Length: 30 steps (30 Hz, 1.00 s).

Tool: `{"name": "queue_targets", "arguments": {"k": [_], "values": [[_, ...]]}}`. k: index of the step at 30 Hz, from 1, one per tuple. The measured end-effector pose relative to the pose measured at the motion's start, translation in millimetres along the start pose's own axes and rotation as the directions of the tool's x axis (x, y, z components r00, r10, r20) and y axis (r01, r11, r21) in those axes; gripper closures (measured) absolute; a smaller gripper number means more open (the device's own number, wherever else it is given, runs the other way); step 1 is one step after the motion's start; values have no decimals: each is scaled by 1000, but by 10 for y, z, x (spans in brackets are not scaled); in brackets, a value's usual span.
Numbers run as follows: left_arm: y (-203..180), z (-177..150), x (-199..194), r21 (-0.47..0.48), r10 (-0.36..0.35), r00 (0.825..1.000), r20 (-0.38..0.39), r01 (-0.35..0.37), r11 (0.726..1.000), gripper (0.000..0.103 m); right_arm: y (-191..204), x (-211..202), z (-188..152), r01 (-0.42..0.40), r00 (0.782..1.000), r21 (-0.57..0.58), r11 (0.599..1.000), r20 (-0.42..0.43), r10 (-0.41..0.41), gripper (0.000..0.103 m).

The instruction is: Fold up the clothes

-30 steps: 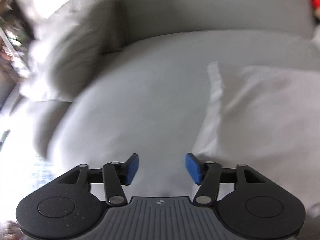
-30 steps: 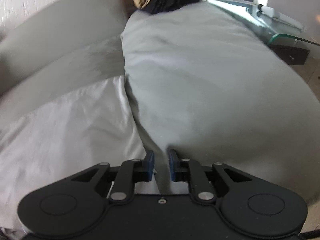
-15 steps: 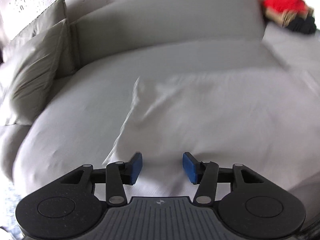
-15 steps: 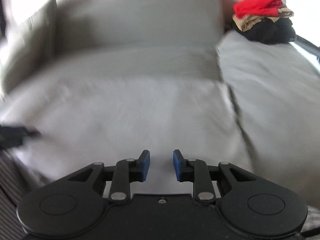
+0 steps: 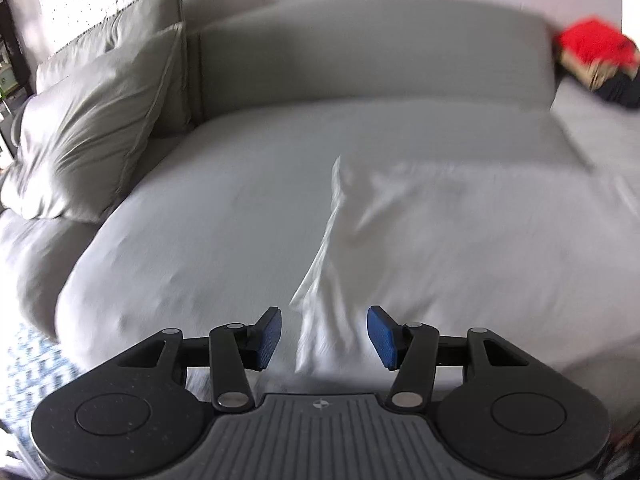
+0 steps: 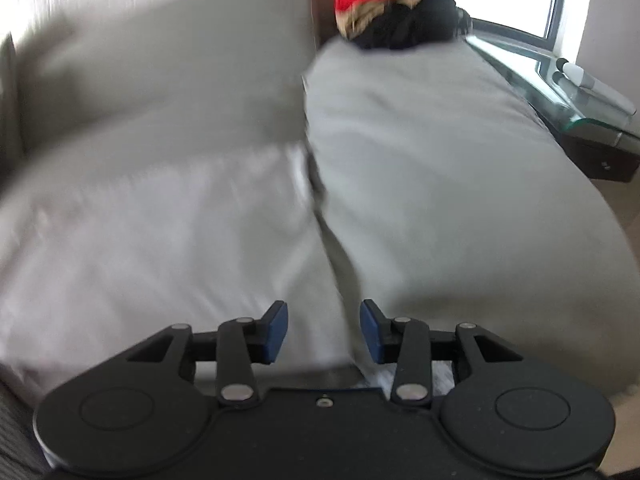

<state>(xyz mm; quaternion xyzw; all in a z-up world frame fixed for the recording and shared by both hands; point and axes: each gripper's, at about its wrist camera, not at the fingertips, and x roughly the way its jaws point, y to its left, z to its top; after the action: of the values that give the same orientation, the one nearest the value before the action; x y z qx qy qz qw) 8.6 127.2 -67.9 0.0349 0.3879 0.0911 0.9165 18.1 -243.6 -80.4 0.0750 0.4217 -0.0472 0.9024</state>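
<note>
A white cloth (image 5: 460, 232) lies spread flat on the grey sofa seat (image 5: 224, 216). Its near left corner sits just ahead of my left gripper (image 5: 324, 336), which is open and empty. In the right wrist view the same white cloth (image 6: 160, 240) reaches to the seam beside the right seat cushion (image 6: 440, 160). My right gripper (image 6: 323, 330) is open and empty over the cloth's near right edge. A pile of red, tan and black clothes (image 6: 396, 8) sits at the far end of that cushion and also shows in the left wrist view (image 5: 600, 60).
Two grey pillows (image 5: 92, 128) lean at the sofa's left end. The sofa backrest (image 5: 368, 52) runs behind the seat. A glass side table (image 6: 576, 96) stands to the right by a window. A patterned rug (image 5: 28, 372) lies on the floor at left.
My right gripper has opened wider and swung to the right toward the cushion seam. My left gripper has shifted so the cloth's corner lies between its fingers.
</note>
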Motion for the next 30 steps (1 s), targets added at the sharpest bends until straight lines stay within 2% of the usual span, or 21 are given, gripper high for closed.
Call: {"name": "queue_targets", "arguments": {"k": [3, 5, 8, 9, 12, 14, 16, 17, 19, 20, 21, 23, 24, 25, 26, 27, 28, 30], "values": [[-152, 235, 91, 6, -58, 997, 49, 58, 998, 50, 65, 83, 191, -88, 992, 48, 995, 90, 83, 66], [-324, 396, 220, 30, -104, 991, 79, 102, 994, 50, 167, 166, 326, -155, 979, 49, 987, 145, 147, 90], [-564, 621, 505, 61, -211, 973, 89, 207, 977, 52, 378, 460, 516, -273, 952, 91, 958, 165, 256, 91], [-634, 684, 614, 66, -258, 962, 86, 253, 965, 58, 452, 594, 577, -312, 943, 108, 944, 157, 294, 91], [-870, 787, 942, 120, -318, 945, 72, 309, 944, 61, 692, 1013, 724, -409, 912, 137, 902, 103, 398, 90], [-970, 806, 1202, 142, -284, 958, 51, 274, 951, 62, 810, 1276, 784, -441, 897, 145, 886, 51, 439, 90], [-908, 804, 1456, 121, -229, 973, 38, 223, 967, 60, 858, 1536, 817, -433, 899, 136, 891, -3, 437, 91], [-816, 796, 1560, 91, -194, 980, 40, 190, 978, 60, 794, 1572, 825, -424, 904, 143, 894, 11, 427, 94], [-590, 798, 1692, 7, -151, 987, 50, 151, 988, 56, 663, 1643, 840, -406, 913, 159, 900, 41, 405, 94], [-470, 804, 1731, -39, -132, 990, 54, 134, 990, 56, 527, 1648, 850, -377, 926, 195, 905, 66, 371, 95], [-372, 812, 1753, -75, -94, 994, 55, 98, 992, 56, 390, 1643, 843, -379, 925, 230, 896, 89, 368, 96], [-233, 823, 1789, -128, 13, 998, 54, -6, 992, 51, 60, 1668, 828, -310, 950, 321, 895, 137, 280, 91], [-175, 819, 1819, -154, 47, 998, 46, -40, 987, 45, -105, 1680, 820, -277, 959, 367, 888, 158, 234, 91], [-129, 818, 1848, -175, 72, 997, 34, -65, 982, 44, -267, 1703, 787, -246, 967, 424, 871, 166, 193, 94], [-105, 825, 1863, -188, 90, 996, 21, -85, 979, 44, -408, 1733, 752, -254, 966, 476, 842, 171, 195, 103], [-90, 837, 1869, -195, 132, 991, 7, -128, 972, 45, -544, 1761, 718, -262, 964, 525, 810, 177, 197, 103], [-74, 848, 1885, -201, 189, 982, -18, -188, 961, 45, -549, 1738, 715, -258, 965, 526, 811, 186, 186, 103], [-46, 864, 1895, -200, 279, 958, -62, -286, 937, 45, -384, 1661, 764, -158, 983, 445, 882, 151, 100, 103]]}}
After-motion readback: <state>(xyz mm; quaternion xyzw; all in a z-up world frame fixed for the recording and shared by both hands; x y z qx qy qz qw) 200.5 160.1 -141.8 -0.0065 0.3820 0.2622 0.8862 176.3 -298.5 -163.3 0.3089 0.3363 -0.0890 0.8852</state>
